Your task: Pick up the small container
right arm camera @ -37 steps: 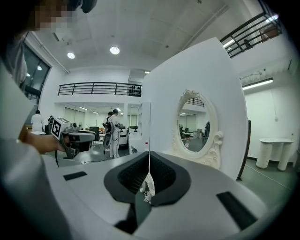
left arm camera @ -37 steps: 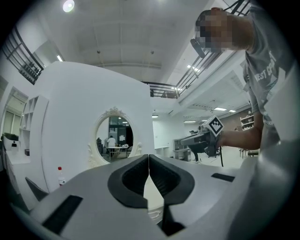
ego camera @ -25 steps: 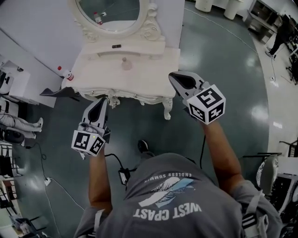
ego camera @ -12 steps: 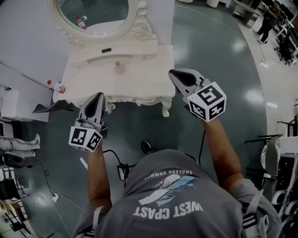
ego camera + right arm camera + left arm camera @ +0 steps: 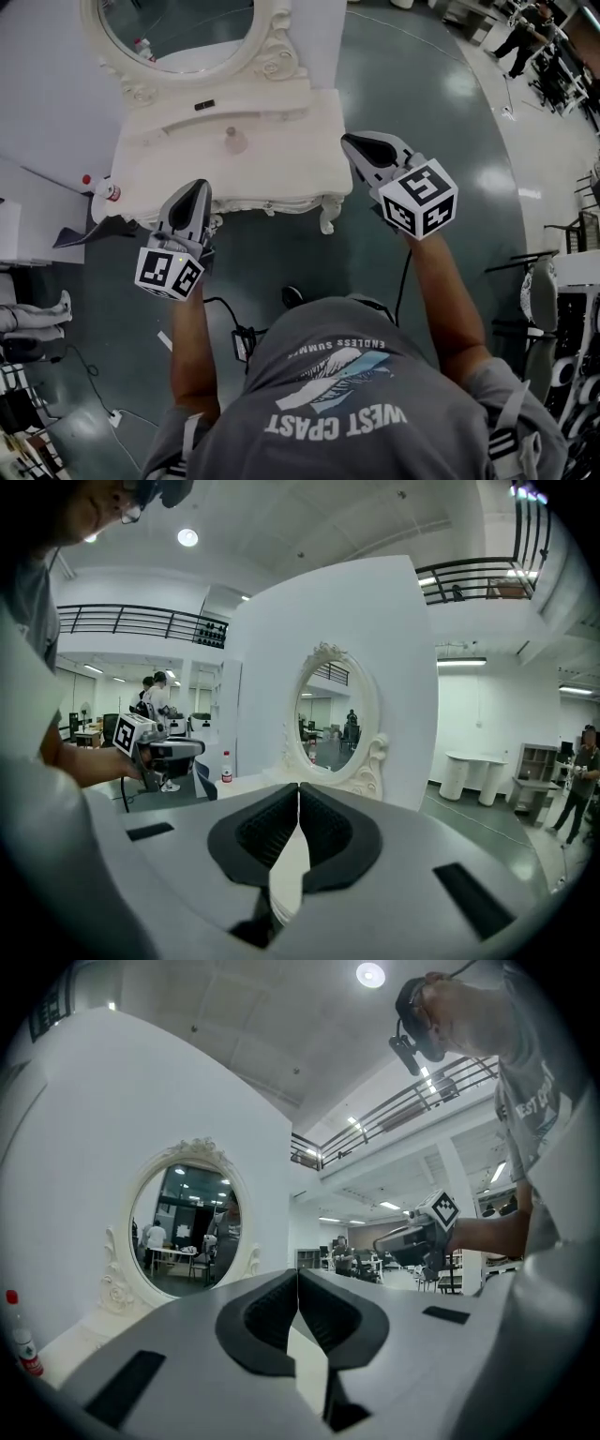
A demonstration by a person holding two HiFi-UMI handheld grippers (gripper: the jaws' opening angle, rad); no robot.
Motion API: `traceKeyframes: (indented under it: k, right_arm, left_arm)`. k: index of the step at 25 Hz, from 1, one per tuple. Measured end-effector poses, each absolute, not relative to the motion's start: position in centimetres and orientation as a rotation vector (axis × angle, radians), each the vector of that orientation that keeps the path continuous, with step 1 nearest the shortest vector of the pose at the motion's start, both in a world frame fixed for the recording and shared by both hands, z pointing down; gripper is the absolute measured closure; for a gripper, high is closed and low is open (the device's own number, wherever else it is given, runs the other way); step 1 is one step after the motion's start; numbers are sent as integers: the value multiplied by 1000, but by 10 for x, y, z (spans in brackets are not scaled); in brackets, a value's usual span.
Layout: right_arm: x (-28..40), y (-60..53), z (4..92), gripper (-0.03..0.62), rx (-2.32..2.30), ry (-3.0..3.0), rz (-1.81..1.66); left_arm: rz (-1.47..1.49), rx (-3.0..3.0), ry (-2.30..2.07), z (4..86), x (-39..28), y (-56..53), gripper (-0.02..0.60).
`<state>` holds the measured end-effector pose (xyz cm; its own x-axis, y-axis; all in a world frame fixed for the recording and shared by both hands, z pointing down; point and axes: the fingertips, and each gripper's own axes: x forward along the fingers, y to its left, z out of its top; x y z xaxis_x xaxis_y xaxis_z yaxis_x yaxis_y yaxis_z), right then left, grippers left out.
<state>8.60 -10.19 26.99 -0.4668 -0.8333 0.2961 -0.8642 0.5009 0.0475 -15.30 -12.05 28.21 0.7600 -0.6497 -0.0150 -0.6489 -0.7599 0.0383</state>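
Observation:
The small container (image 5: 234,141), a pale little jar with a knob top, stands in the middle of the white dressing table (image 5: 281,173), in front of the oval mirror (image 5: 178,28). In the head view my left gripper (image 5: 194,189) hovers at the table's front left edge with its jaws shut and empty. The right gripper (image 5: 355,143) hangs off the table's right end, also shut and empty. Both are short of the container. In the left gripper view the jaws (image 5: 298,1283) meet; in the right gripper view they (image 5: 298,799) meet too. The container is hidden in both gripper views.
A red-capped bottle (image 5: 106,189) stands at the table's left end, and a small black item (image 5: 203,104) lies on the raised shelf under the mirror. A dark flat object (image 5: 80,234) lies on the floor at left. Cables (image 5: 234,323) trail near the person's feet. People stand far right (image 5: 525,33).
The table now sits lower and further left in the head view, and both grippers stand closer to it. Both sets of jaws stay shut.

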Motion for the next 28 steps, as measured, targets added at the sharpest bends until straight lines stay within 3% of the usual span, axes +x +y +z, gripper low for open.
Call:
traceKeyframes:
  k: [16, 28]
  right_arm:
    - [44, -130, 272, 566, 1356, -2490, 142]
    - [11, -263, 309, 566, 1157, -2594, 181]
  left_arm:
    - [-53, 2875, -1144, 294, -196, -139, 564]
    - [-5, 2767, -1329, 320, -218, -235, 565]
